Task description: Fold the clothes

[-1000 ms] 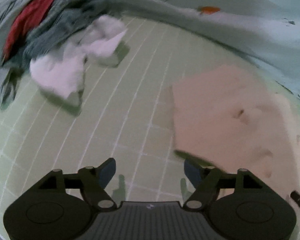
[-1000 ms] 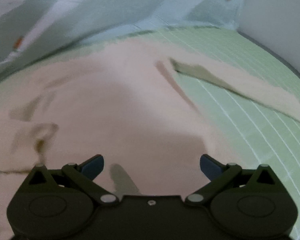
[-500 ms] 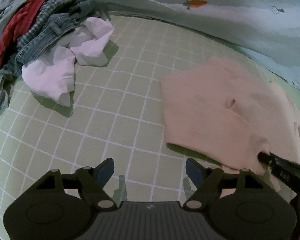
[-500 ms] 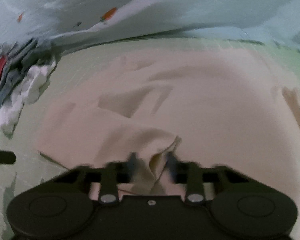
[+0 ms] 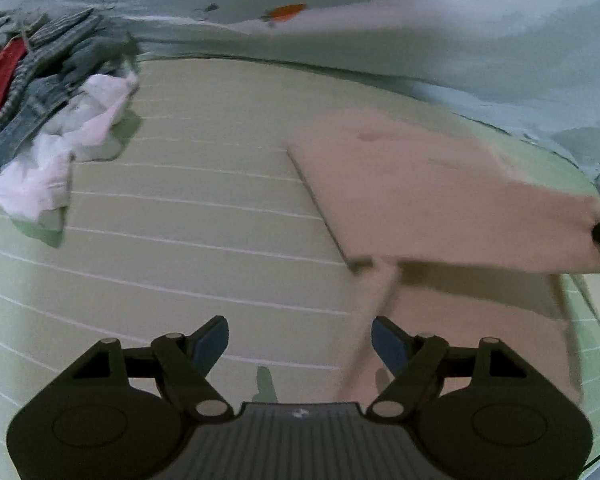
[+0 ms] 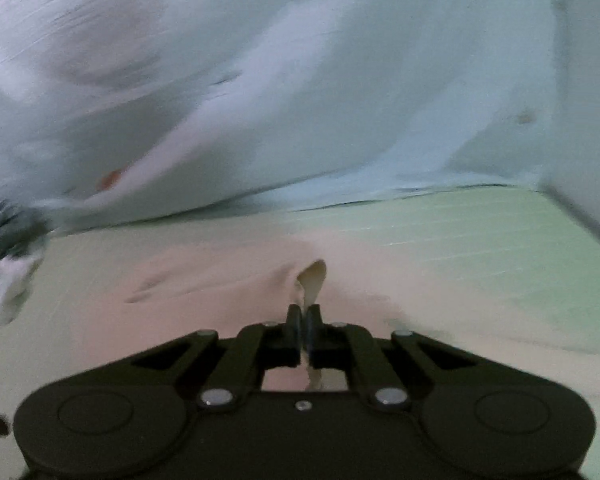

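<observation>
**Pink garment on a gridded green surface, one corner lifted**

Surface: a pale green sheet ruled with thin white lines, flat and smooth; whether bed or table beneath cannot be told. Behind it lies a rumpled light blue cloth printed with small orange carrot shapes, soft and heavily creased, rising like a backdrop. A plain pale wall stands at the right edge in the right wrist view.

Task item: pink garment, thin matte fabric, roughly rectangular, lying on the right part of the green sheet. Its near right corner is raised off the surface, casting a shadow on a lower layer of the same fabric.

Other textiles: a heap of clothes at the far left, well apart from the pink garment, holding denim, a striped piece, a red piece and a crumpled white garment at its front.

Right gripper: dark fingers pressed together, clamped on a puckered fold of the pink garment.

Left gripper: blue-padded fingers standing wide apart, nothing gripped; the garment's near edge lies just by the right-hand finger.
</observation>
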Tool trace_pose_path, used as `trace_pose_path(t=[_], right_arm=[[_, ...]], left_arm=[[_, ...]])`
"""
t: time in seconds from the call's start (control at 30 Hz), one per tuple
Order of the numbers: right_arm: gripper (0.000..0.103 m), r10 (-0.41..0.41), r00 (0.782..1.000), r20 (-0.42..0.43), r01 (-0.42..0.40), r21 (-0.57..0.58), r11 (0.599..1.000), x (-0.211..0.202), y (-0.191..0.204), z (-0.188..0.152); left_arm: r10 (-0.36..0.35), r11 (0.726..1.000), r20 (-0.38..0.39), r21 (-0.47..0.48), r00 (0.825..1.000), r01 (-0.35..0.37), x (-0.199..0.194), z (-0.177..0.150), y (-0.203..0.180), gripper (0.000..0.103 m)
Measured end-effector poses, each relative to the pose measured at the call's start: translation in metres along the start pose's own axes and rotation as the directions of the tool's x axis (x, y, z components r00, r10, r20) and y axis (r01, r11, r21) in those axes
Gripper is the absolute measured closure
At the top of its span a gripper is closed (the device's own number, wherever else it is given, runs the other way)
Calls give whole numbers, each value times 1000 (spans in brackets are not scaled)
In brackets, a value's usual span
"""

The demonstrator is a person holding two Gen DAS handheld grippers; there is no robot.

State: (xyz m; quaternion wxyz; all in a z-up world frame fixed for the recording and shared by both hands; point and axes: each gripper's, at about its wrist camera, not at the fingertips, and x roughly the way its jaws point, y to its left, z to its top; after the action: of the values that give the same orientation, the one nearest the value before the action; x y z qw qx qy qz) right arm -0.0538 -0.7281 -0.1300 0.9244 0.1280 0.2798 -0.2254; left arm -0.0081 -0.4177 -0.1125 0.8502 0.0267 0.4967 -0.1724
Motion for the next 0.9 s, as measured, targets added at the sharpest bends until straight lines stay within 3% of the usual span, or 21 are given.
trace_pose_path(t=[0.2, 0.3, 0.5, 0.63, 0.77, 0.83, 0.9], right_arm=[[85, -10, 993, -121, 14, 34, 999, 13, -65, -17], [64, 49, 982, -183, -33, 90, 995, 19, -91, -27], [53, 186, 949, -255, -169, 85, 982, 37, -111, -38], [54, 249, 934, -255, -252, 22, 968, 56, -111, -35], [64, 341, 897, -280, -363, -28, 932, 71, -108, -31], [72, 361, 882, -303, -394, -53, 918, 75, -105, -31], [88, 355, 876, -325, -399, -77, 914, 81, -102, -31]], left_arm=[[-1, 1000, -15, 5, 1000, 1, 3, -22, -58, 20], [25, 1000, -30, -7, 999, -25, 8, -33, -78, 19], [60, 995, -69, -70, 996, -65, 26, -49, -107, 18], [106, 990, -84, -87, 991, -113, 45, -55, -128, 17], [147, 981, -88, -113, 985, -157, 64, -55, -146, 17], [153, 978, -94, -127, 984, -165, 73, -53, -153, 17], [172, 975, -107, -124, 979, -184, 80, -53, -162, 17]])
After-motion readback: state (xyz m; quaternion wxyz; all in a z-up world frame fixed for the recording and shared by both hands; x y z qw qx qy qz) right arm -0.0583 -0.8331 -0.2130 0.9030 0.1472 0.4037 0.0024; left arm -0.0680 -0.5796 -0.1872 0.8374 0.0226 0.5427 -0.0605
